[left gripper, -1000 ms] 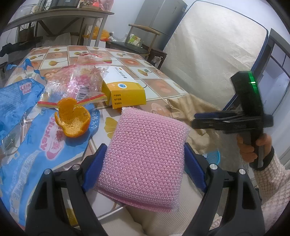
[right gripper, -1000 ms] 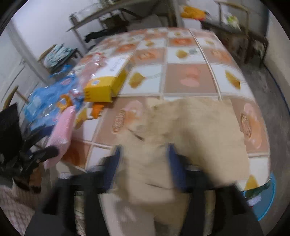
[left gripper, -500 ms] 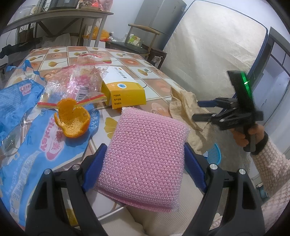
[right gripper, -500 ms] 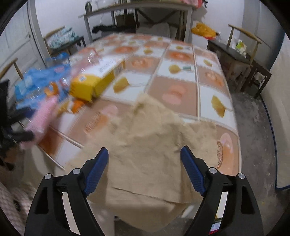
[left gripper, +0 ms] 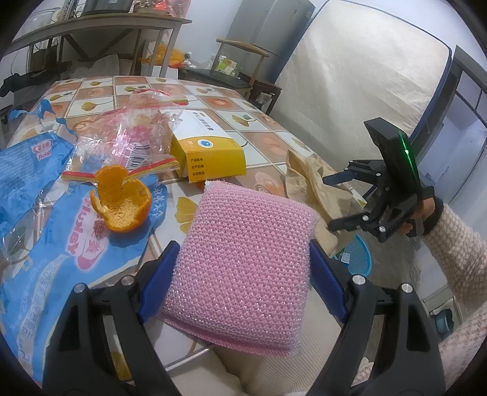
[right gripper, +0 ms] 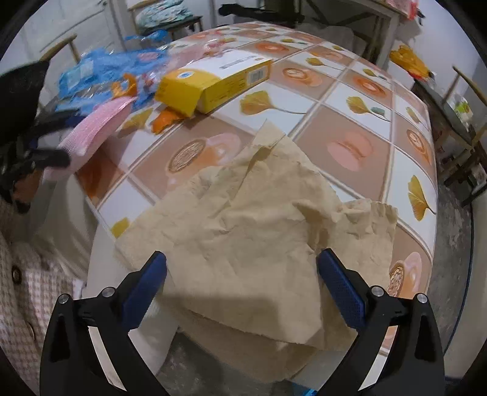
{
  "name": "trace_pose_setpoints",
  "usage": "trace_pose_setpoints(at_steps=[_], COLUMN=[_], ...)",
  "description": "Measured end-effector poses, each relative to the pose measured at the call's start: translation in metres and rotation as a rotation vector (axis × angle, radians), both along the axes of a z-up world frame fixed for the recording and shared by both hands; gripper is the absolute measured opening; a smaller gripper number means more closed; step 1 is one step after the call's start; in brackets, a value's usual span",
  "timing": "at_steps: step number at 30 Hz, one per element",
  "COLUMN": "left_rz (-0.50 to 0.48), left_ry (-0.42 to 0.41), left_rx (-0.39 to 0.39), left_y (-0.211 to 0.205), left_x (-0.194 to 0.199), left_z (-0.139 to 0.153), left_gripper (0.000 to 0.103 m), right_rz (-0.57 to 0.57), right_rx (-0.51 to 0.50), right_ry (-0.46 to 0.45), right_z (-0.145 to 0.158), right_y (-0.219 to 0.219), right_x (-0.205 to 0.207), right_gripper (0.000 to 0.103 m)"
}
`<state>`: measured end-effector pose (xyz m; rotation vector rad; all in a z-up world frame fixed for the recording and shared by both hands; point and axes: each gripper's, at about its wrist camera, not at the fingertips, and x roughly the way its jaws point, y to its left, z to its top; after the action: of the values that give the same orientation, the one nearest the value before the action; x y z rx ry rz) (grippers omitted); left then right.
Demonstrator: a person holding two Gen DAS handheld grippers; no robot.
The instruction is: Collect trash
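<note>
My left gripper (left gripper: 243, 268) is shut on a pink scouring sponge (left gripper: 243, 262), held over the table's near edge; the sponge also shows in the right wrist view (right gripper: 97, 121). My right gripper (right gripper: 243, 274) is open, its fingers either side of a crumpled beige paper towel (right gripper: 258, 219) that hangs over the table corner. The towel (left gripper: 307, 185) and right gripper (left gripper: 341, 198) show in the left wrist view. An orange peel (left gripper: 121, 201), a yellow box (left gripper: 207, 152), a pink clear bag (left gripper: 131, 134) and blue wrappers (left gripper: 45, 243) lie on the table.
The table (right gripper: 350, 146) has a tiled flower-pattern cloth. A blue bin (left gripper: 359, 259) sits on the floor below the table corner. A wooden chair (left gripper: 243, 70), a shelf table (left gripper: 106, 27) and a mattress (left gripper: 365, 85) against the wall stand beyond.
My right gripper has opened and let the paper towel go, then drawn back and turned left. The towel now lies spread over the table corner. My left gripper has held still.
</note>
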<state>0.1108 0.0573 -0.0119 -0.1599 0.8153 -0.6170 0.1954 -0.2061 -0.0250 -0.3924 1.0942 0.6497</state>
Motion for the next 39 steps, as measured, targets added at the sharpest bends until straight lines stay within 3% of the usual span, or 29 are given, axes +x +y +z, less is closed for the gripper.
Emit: trace_pose_setpoints(at_steps=[6, 11, 17, 20, 27, 39], left_rz=[-0.005, 0.0, 0.018, 0.022, 0.025, -0.027], left_ry=[-0.001, -0.001, -0.01, -0.023, -0.023, -0.083], left_rx=[0.004, 0.004, 0.013, 0.03, 0.012, -0.064], left_y=[0.0, 0.0, -0.001, -0.004, -0.003, -0.02], left_x=[0.0, 0.0, -0.003, -0.005, -0.006, -0.009], left_z=[-0.001, -0.001, -0.001, 0.0, 0.004, 0.034], left_gripper=[0.08, 0.08, 0.079, 0.079, 0.077, 0.077], right_rz=[-0.114, -0.214, -0.322, -0.385, -0.527, -0.626], right_rx=[0.035, 0.046, 0.071, 0.107, 0.35, 0.602], right_ry=[-0.047, -0.065, -0.067, -0.076, -0.117, -0.195], right_z=[0.001, 0.006, 0.007, 0.007, 0.026, 0.057], right_y=[-0.002, -0.004, 0.002, -0.001, -0.025, -0.067], right_x=[0.005, 0.01, 0.011, 0.01, -0.003, -0.031], right_gripper=[0.08, 0.041, 0.009, 0.006, 0.006, 0.006])
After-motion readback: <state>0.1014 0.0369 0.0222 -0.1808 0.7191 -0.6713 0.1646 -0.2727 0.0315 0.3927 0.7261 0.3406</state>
